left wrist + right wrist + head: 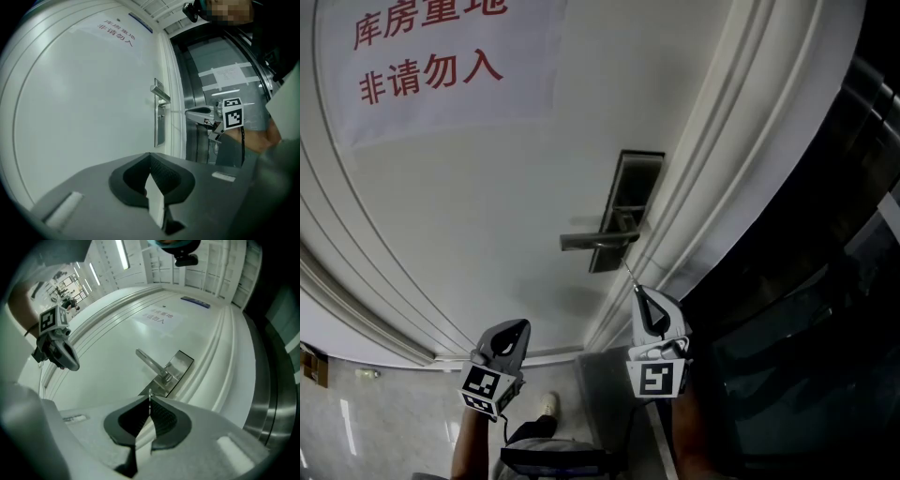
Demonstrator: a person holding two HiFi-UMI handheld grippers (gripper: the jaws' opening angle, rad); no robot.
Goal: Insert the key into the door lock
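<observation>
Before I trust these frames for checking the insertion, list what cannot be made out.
Keyhole: in the right gripper view the right gripper covers the lock plate's lower end; in the head view it is too small.
Key tip: in the left gripper view too thin to tell whether it touches the plate.
Door sign: cut off by the head view's top edge.

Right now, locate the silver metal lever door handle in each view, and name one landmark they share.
Head view: silver metal lever door handle, centre.
Left gripper view: handle, above centre, seen edge-on.
Right gripper view: handle, centre, slanting up-left.
Shared landmark: white paper sign with red characters.
</observation>
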